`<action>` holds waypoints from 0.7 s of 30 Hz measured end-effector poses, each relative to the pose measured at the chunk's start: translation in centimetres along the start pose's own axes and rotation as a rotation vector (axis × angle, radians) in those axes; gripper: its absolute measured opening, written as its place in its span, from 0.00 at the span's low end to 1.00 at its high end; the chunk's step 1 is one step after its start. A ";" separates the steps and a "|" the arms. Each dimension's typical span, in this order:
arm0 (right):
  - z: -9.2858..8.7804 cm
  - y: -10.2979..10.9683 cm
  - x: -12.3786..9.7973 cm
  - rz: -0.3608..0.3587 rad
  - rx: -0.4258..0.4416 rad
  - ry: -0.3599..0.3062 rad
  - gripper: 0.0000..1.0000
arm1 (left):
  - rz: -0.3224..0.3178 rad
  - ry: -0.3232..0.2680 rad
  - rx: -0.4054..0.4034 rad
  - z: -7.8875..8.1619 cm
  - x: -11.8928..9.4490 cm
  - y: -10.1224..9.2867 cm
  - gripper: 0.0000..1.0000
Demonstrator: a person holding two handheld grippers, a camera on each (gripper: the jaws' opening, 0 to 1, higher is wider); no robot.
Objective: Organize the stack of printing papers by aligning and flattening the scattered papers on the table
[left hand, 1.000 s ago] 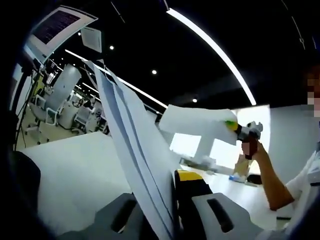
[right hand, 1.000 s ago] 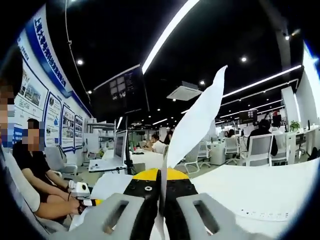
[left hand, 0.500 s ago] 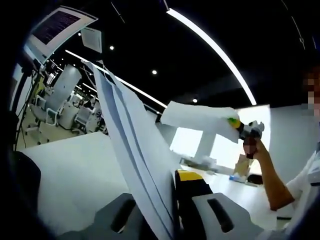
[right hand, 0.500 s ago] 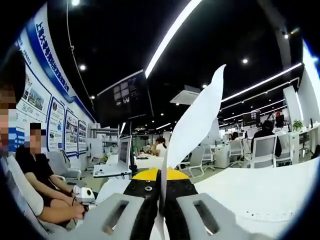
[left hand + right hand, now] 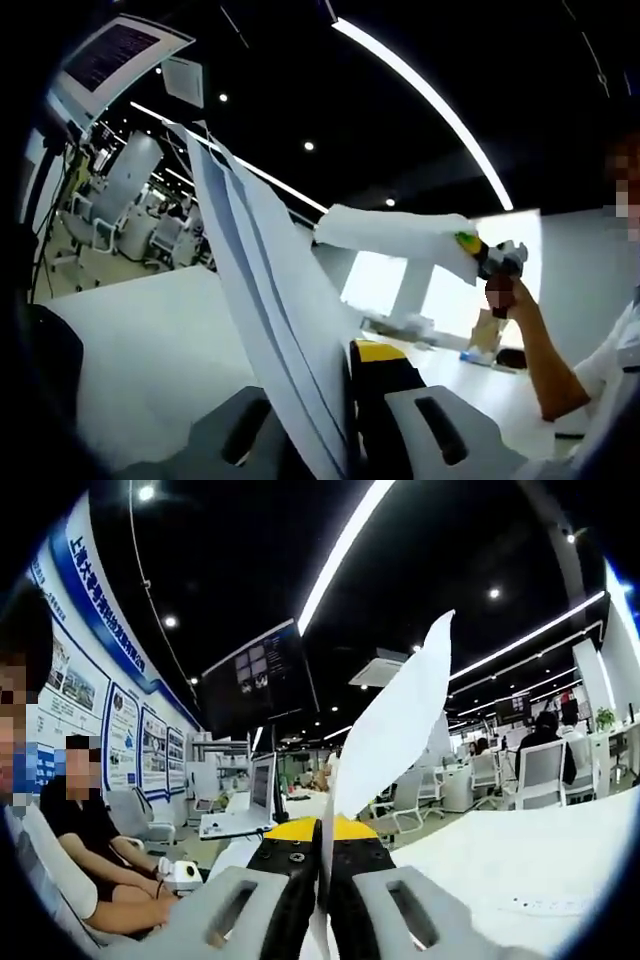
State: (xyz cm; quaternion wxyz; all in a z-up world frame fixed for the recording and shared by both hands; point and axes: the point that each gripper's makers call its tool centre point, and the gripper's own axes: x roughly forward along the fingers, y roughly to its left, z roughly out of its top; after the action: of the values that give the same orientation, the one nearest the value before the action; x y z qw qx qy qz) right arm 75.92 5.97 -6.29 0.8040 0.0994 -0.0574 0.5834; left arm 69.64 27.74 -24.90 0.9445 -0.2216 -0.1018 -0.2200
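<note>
Left gripper view: the left tongs are clamped on a stack of printing papers, edge-on between the jaws. The sheets rise from the jaws, leaning up and to the left in the picture, several layered edges visible. They are held up off the white bench, which lies behind and below.

Same view, right side: the right tongs, in a person's hand, grip the far end of a white sheet that runs leftward toward the stack; where it joins the stack is hidden.

Right gripper view: the right tongs are pinched tight on the papers, seen edge-on, standing up and curving to the right. The bench lies beyond, at right. At lower left the left tongs sit in the person's hand; jaw state cannot be told from here.
</note>
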 end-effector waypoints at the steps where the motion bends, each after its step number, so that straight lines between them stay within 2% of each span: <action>1: -0.1 0.1 0.1 0.002 0.004 0.001 0.00 | 0.000 -0.001 0.000 0.0 0.0 0.0 0.10; 21: -1.7 1.5 1.9 0.052 0.040 0.022 0.00 | 0.003 -0.009 0.004 0.2 -0.1 0.1 0.10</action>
State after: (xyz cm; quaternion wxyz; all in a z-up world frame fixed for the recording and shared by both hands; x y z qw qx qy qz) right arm 75.06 8.53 -7.40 0.7869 0.1075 -0.0395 0.6063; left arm 69.60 27.97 -24.76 0.9449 -0.2206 -0.1061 -0.2174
